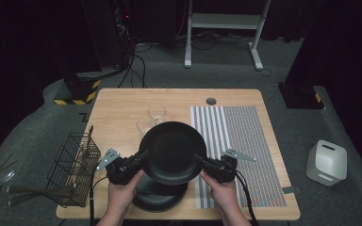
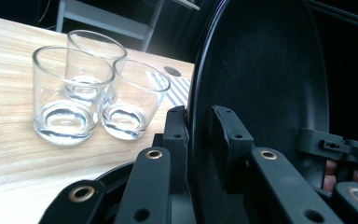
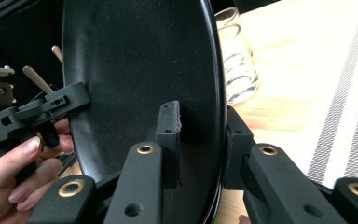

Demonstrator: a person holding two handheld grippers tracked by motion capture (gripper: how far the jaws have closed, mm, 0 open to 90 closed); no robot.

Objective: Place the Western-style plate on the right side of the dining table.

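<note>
Both grippers clamp one black plate (image 1: 172, 151) by opposite rims: left gripper (image 1: 140, 157) on its left edge, right gripper (image 1: 201, 161) on its right edge, jaws narrowed onto the rim. Plate held above the table's (image 1: 118, 106) near edge, over a stack of black plates (image 1: 158, 195). Three empty glasses (image 2: 65, 95) just beyond. Striped mat (image 1: 245, 141) to the right; wire rack (image 1: 73, 167) to the left.

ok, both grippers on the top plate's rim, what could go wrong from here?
1. The black plate is pinched only at its rim by the left gripper and right gripper; uneven lifting could make it slip onto the stacked plates.
2. The glasses stand just beyond; swinging forward could topple them.
</note>
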